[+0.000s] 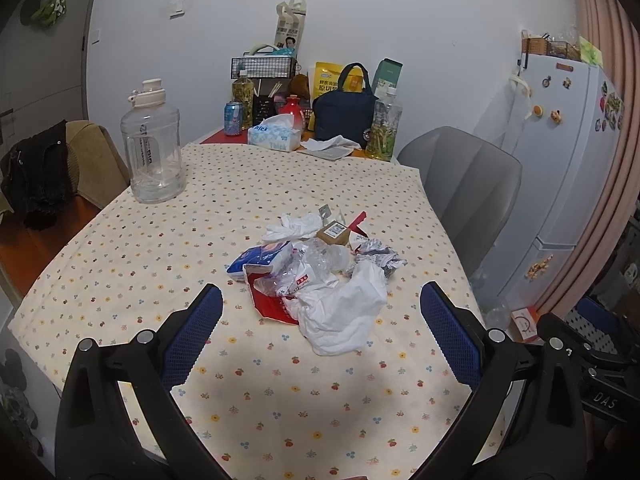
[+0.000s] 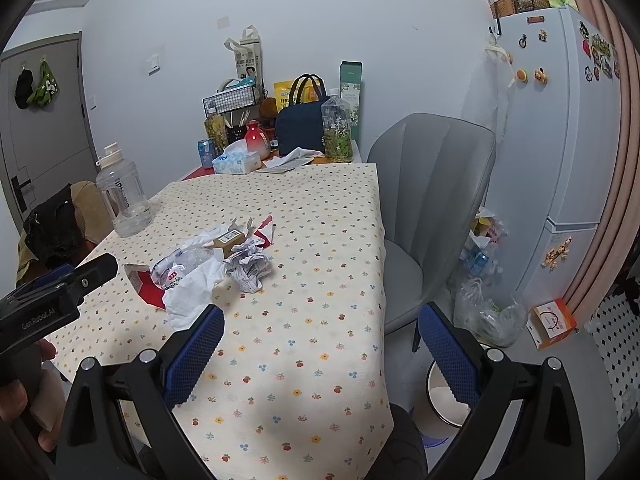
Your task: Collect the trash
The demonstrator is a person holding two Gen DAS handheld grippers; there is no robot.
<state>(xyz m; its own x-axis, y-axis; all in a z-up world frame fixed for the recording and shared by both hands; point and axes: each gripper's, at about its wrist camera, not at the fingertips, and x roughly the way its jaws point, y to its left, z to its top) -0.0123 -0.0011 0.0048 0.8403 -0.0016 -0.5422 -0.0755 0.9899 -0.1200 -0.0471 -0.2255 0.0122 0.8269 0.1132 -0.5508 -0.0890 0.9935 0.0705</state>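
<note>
Left wrist: left gripper (image 1: 321, 312), right gripper (image 2: 321, 330) both spread, empty; "DAS", "Gen Robot.AI" legible.

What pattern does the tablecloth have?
Cream tablecloth with small multicoloured flowers and fruits; clearest in the left wrist view.

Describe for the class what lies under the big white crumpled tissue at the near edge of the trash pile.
The white tissue lies over part of a torn red carton and a clear plastic wrapper. The floral tablecloth shows around it. Whatever lies beneath its middle is covered.
</note>
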